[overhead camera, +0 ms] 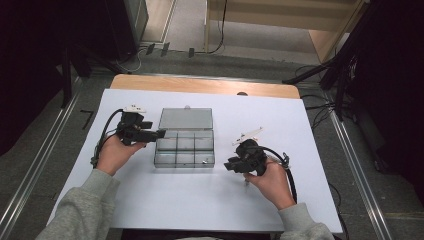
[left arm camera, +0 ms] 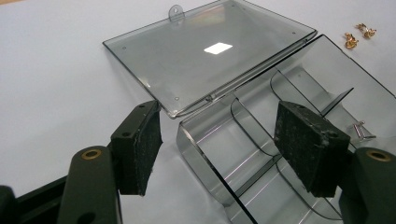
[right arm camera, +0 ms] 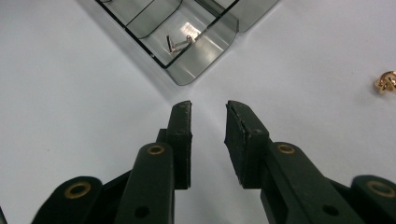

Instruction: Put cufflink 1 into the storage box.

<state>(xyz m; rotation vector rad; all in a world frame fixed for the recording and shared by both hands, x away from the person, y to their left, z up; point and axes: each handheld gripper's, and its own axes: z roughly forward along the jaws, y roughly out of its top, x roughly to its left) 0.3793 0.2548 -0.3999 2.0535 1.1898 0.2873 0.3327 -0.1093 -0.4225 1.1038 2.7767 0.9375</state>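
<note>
left gripper open, straddling box corner; right gripper at box's 4 o'clock, narrowly open, empty.

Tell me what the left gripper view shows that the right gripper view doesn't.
Left gripper view alone: the open lid, the box's curved dividers, two gold pieces on the sheet, and the left claw open, straddling the box's near wall. Right gripper view alone: the right claw, a narrow gap, nothing in it, and one gold piece. Both: the clear box, a silver clip inside, the white sheet.
</note>
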